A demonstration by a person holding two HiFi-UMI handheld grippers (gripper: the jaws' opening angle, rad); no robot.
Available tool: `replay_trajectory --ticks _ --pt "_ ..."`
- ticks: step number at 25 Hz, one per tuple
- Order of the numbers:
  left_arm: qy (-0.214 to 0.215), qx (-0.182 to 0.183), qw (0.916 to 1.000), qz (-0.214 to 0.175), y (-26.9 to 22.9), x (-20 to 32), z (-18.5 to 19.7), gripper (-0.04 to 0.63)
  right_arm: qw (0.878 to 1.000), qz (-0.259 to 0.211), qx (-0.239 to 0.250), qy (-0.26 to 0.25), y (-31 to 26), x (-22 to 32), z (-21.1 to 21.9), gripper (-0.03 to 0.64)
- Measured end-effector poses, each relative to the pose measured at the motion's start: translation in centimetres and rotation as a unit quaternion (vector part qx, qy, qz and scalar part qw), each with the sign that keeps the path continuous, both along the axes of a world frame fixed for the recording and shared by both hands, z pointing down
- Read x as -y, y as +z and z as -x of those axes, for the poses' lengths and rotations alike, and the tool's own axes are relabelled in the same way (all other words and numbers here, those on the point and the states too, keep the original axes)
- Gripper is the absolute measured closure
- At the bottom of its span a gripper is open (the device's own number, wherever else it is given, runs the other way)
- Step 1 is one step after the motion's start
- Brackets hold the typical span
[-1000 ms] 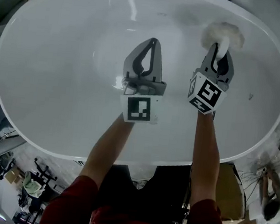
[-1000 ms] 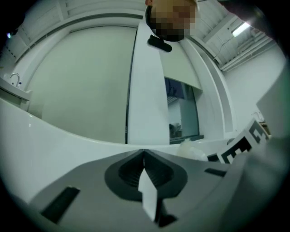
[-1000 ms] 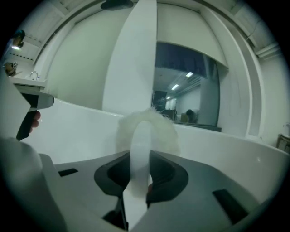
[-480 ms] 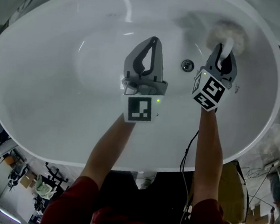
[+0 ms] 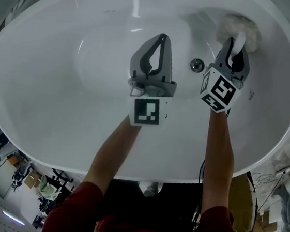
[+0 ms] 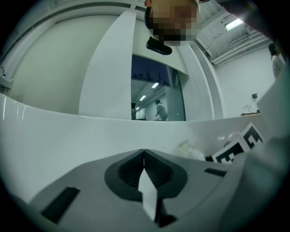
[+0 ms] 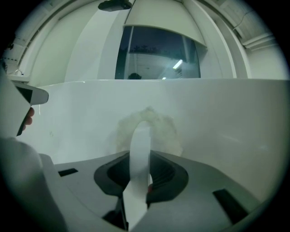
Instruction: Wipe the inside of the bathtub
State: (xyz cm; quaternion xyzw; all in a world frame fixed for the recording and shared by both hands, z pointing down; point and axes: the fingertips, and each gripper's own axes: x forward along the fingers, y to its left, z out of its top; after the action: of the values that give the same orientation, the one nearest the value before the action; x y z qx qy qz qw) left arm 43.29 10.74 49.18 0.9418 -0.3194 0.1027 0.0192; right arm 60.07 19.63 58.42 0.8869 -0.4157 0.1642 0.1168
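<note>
Close under bathtub (image 5: pixel 60 82) rim: scrubber (image 5: pixel 242 28) in right gripper (image 5: pixel 235 48).

One bathtub (image 5: pixel 42 101), one drain (image 5: pixel 196 65), one fluffy duster (image 5: pixel 242 26), and two grippers: left gripper (image 5: pixel 162 38), right gripper (image 5: pixel 235 45).

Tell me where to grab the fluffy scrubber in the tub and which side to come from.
Grip the white curved handle, not the fluffy head. The head is pressed against the tub wall and the handle arcs back from it, so come in from the open side, facing the wall. The right gripper is shut on the handle this way.
</note>
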Motion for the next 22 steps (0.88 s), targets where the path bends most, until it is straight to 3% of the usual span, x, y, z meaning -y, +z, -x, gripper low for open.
replay_trajectory --ticks 5,11,22 --pt "-0.007 0.01 0.9999 -0.009 -0.3 3.9 -1.1 0.58 1.0 -0.004 0.008 0.017 0.1 3.3 -3.0 0.525" --pt "-0.03 0.014 0.9994 -0.005 0.5 5.5 8.1 0.58 1.0 0.009 0.002 0.027 1.3 4.3 2.6 0.526" --pt "-0.064 0.011 0.9979 -0.004 1.6 9.8 16.4 0.58 0.999 0.01 0.013 0.049 2.3 8.9 7.3 0.526"
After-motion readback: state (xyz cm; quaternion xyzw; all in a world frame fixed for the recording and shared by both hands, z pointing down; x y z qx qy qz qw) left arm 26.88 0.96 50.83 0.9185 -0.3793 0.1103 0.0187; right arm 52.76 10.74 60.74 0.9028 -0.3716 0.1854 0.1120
